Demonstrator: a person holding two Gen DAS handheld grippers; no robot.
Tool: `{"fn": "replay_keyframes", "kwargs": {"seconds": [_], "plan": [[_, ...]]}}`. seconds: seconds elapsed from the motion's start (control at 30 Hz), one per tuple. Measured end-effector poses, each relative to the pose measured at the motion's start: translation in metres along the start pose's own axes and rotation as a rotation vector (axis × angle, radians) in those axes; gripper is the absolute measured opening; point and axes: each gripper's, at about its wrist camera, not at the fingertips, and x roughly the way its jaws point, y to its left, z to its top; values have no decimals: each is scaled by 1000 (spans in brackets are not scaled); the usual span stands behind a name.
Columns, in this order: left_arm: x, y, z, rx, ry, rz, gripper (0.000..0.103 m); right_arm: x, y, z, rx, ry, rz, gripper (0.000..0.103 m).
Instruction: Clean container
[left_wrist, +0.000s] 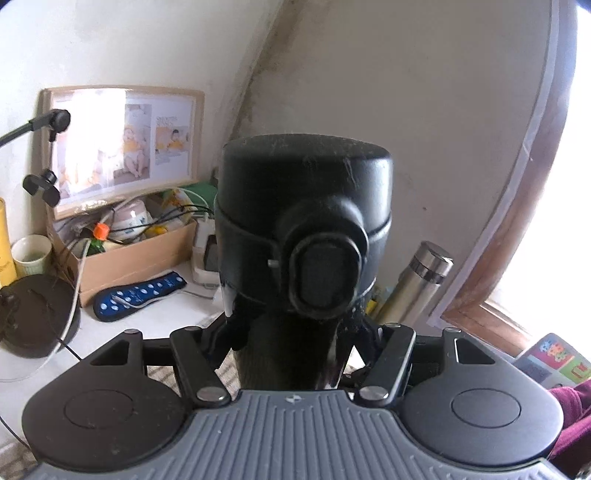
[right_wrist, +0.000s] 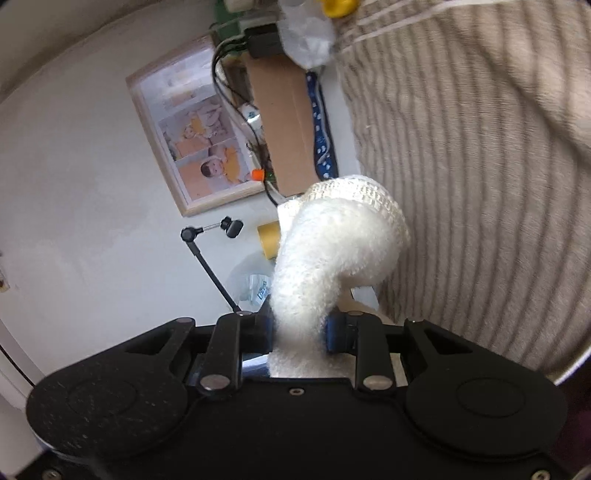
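Gripper housings fill the bottom of both views. Left gripper (left_wrist: 291, 343) is closed on a black flask (left_wrist: 306, 229), held upright, lid on, clasp toward the camera; the jaws are pressed against its narrow body, their tips hidden by the flask. Right gripper (right_wrist: 299, 332) is clamped on a white cloth (right_wrist: 332, 251), which loops forward in a thick fold above a striped towel (right_wrist: 480, 184). Cloth and flask are not seen together in either view, so contact cannot be judged.

Risks: the flask is smooth and top-heavy, so side load from wiping could twist it in the jaws; the loose cloth fold could snag on the clasp.

Surroundings: a white table (left_wrist: 155, 317) is cluttered with a cardboard box (left_wrist: 140, 254), a steel bottle (left_wrist: 417, 284), a framed picture (left_wrist: 122, 144) and cables against a stained wall corner.
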Motion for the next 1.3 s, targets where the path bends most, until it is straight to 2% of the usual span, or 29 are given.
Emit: {"fn": "replay_keyframes", "kwargs": {"seconds": [0.13, 0.23, 0.4, 0.6, 0.77, 1.0, 1.07, 1.17, 1.3], "plan": [[2, -6, -2, -5, 8, -50, 64, 0, -4, -2, 14, 4, -11, 24], [2, -10, -2, 31, 12, -47, 64, 10, -1, 0, 4, 13, -18, 24], [-7, -8, -1, 33, 2, -32, 64, 17, 6, 5, -6, -12, 12, 24], [-12, 0, 1, 7, -21, 15, 64, -10, 11, 4, -6, -32, 48, 24], [-11, 3, 1, -17, -30, 17, 64, -29, 3, -7, -5, -6, 4, 24], [-6, -14, -1, 14, -8, -14, 64, -5, -3, -9, 25, 14, -17, 24], [-8, -14, -3, -12, -10, -32, 64, 2, -3, -4, 30, 10, -6, 24], [-7, -20, -7, 19, 5, -7, 64, 11, 1, 3, 30, 2, 5, 24], [-11, -12, -11, -13, -2, 41, 64, 16, 14, 16, -4, -1, 50, 24]]}}
